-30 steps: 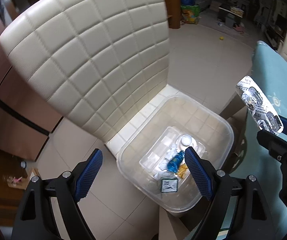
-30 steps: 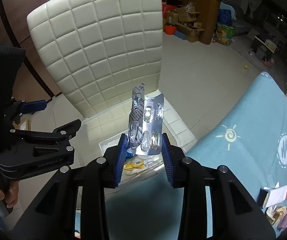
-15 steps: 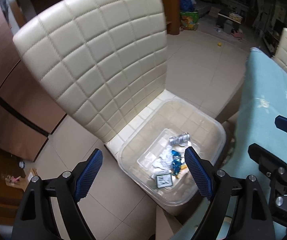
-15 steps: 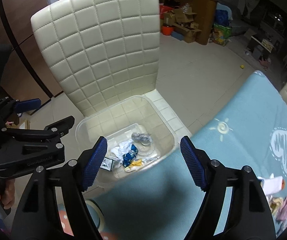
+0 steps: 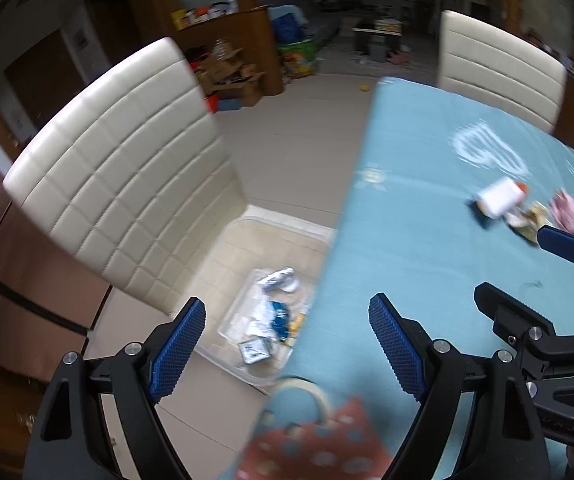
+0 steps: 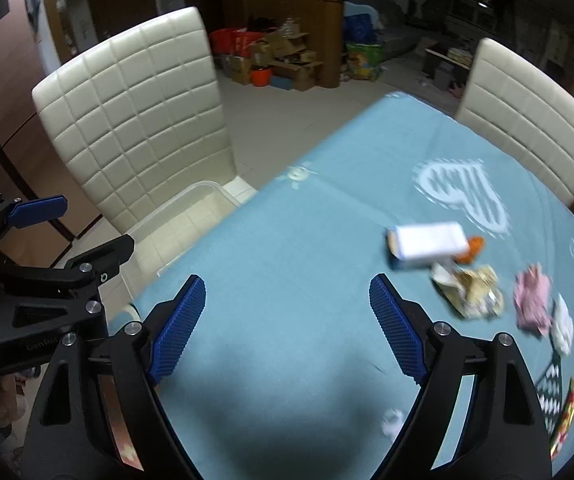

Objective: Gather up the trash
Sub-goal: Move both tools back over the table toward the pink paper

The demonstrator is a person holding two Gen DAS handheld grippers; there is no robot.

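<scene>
A clear plastic bin [image 5: 247,236] sits on a cream chair seat beside the table and holds several wrappers and a silver blister pack [image 5: 277,280]. Its rim also shows in the right wrist view [image 6: 191,200]. My left gripper [image 5: 283,344] is open and empty over the table's edge. My right gripper [image 6: 287,328] is open and empty above the blue tablecloth [image 6: 307,240]. Trash lies on the cloth to the right: a white box [image 6: 427,244], a crumpled tan wrapper [image 6: 471,292], pink paper [image 6: 531,304] and a small white scrap [image 6: 393,420]. The white box shows in the left view too [image 5: 501,196].
A cream quilted chair [image 6: 139,120] stands at the table's left and holds the bin. A second cream chair [image 6: 527,120] stands at the far side. A red dotted item and a tape ring [image 5: 307,400] lie at the table's near edge. Cardboard boxes [image 6: 287,56] clutter the floor behind.
The right gripper opened and dropped the blister pack into the bin. Both grippers then swung right, from over the bin to over the table.
</scene>
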